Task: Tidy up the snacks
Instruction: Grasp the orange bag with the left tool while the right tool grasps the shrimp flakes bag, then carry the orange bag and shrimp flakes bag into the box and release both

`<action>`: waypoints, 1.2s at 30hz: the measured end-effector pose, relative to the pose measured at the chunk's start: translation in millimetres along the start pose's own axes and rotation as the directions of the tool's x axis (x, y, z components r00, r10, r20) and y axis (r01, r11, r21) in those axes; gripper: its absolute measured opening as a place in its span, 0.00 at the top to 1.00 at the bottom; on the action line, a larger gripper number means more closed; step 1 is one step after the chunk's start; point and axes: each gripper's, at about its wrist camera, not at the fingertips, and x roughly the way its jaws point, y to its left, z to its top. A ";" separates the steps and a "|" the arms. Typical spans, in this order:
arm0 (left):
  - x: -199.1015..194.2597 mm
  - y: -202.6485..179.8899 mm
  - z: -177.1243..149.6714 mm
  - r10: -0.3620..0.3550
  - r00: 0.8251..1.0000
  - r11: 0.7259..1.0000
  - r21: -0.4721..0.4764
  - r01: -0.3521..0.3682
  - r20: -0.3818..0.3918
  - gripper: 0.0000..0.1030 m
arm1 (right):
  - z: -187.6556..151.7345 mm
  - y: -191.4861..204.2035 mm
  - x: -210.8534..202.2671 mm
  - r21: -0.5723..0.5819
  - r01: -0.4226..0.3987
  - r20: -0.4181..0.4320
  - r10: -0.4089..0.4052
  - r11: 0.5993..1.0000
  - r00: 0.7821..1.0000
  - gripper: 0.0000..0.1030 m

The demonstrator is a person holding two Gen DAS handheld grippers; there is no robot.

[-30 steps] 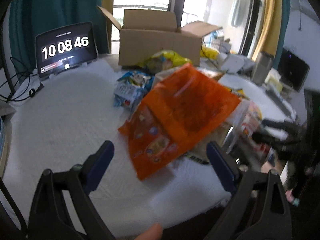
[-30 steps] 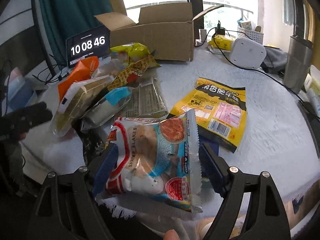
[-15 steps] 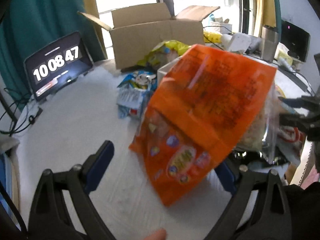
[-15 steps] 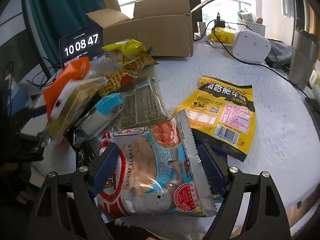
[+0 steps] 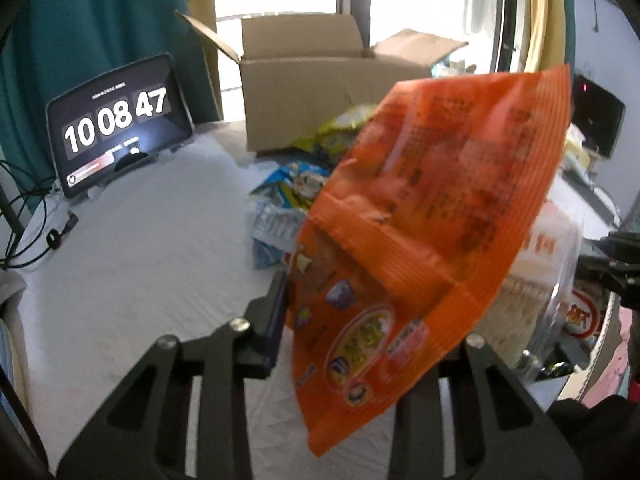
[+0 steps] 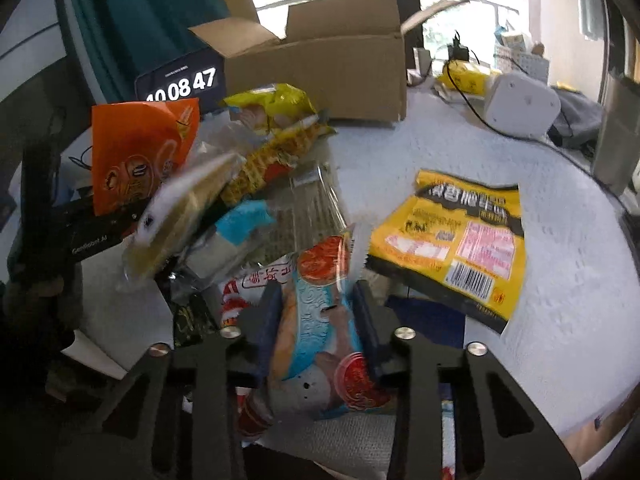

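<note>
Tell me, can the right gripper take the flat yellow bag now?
Probably not: the right gripper is shut on the shrimp snack bag. The yellow bag lies uncovered nearby.

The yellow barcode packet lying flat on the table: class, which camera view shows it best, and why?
The right wrist view. There the yellow barcode packet lies flat and unobstructed on the white table cover, print and barcode visible. The left wrist view does not show it; the orange bag fills that side.

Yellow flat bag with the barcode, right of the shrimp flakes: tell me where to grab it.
Take the yellow bag by its near sealed edge beside the barcode, coming low from the table's front. It lies flat on the white cloth, so only its thin edges offer a pinch.
</note>
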 end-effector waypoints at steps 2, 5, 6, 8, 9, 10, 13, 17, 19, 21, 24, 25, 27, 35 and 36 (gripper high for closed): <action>-6.6 2.8 2.5 -0.006 1.000 1.000 -0.023 0.006 0.021 0.68 | 6.5 3.6 -7.9 -0.022 0.002 0.021 -0.001 1.000 1.000 0.70; -15.4 9.9 7.0 -0.019 0.999 0.997 -0.068 0.022 0.044 0.68 | 14.7 4.7 -16.4 -0.045 0.028 0.044 -0.026 0.999 0.999 0.74; -17.6 11.8 8.7 -0.021 0.998 0.997 -0.079 0.025 0.051 0.68 | 17.7 3.7 -19.2 -0.048 0.035 0.052 -0.032 0.998 0.998 0.76; -24.0 16.9 13.0 -0.016 0.997 0.994 -0.103 0.024 0.070 0.68 | 23.6 0.9 -24.2 -0.051 0.049 0.067 -0.045 0.997 0.997 0.77; -25.8 18.4 15.4 -0.017 0.997 0.994 -0.110 0.026 0.075 0.68 | 26.7 -0.8 -27.2 -0.052 0.056 0.076 -0.051 0.997 0.996 0.77; -28.7 20.8 18.7 -0.021 0.996 0.993 -0.118 0.030 0.082 0.68 | 28.9 -2.2 -29.0 -0.055 0.059 0.082 -0.054 0.997 0.995 0.77; -36.8 24.1 26.5 -0.013 0.994 0.991 -0.128 0.027 0.107 0.68 | 38.1 -4.8 -35.1 -0.066 0.090 0.113 -0.082 0.994 0.990 0.78; -44.9 25.6 37.1 -0.004 0.991 0.991 -0.131 0.022 0.132 0.68 | 52.7 -10.0 -42.8 -0.066 0.110 0.158 -0.099 0.992 0.982 0.79; -48.2 27.0 43.2 -0.001 0.989 0.991 -0.134 0.022 0.148 0.68 | 61.5 -13.3 -45.6 -0.064 0.113 0.181 -0.100 0.992 0.978 0.79; -50.5 27.4 49.8 0.004 0.986 0.991 -0.133 0.018 0.164 0.68 | 69.8 -15.4 -47.4 -0.067 0.116 0.201 -0.100 0.991 0.974 0.79; -52.8 26.4 59.6 0.012 0.983 0.991 -0.130 0.012 0.184 0.68 | 78.8 -19.0 -46.2 -0.070 0.117 0.217 -0.100 0.991 0.971 0.79; -52.6 26.3 63.2 0.013 0.982 0.991 -0.130 0.012 0.189 0.68 | 81.0 -20.2 -45.9 -0.070 0.118 0.222 -0.100 0.991 0.970 0.79; -53.5 25.1 67.9 0.016 0.980 0.992 -0.129 0.010 0.197 0.68 | 88.1 -25.1 -46.4 -0.061 0.114 0.237 -0.096 0.992 0.967 0.79; -48.3 20.2 91.6 0.022 0.973 0.994 -0.111 0.004 0.231 0.68 | 114.4 -40.9 -43.9 -0.039 0.114 0.291 -0.098 0.993 0.952 0.80; -47.5 19.4 96.1 0.023 0.972 0.994 -0.108 0.003 0.235 0.68 | 117.8 -43.3 -43.8 -0.034 0.115 0.299 -0.099 0.993 0.949 0.80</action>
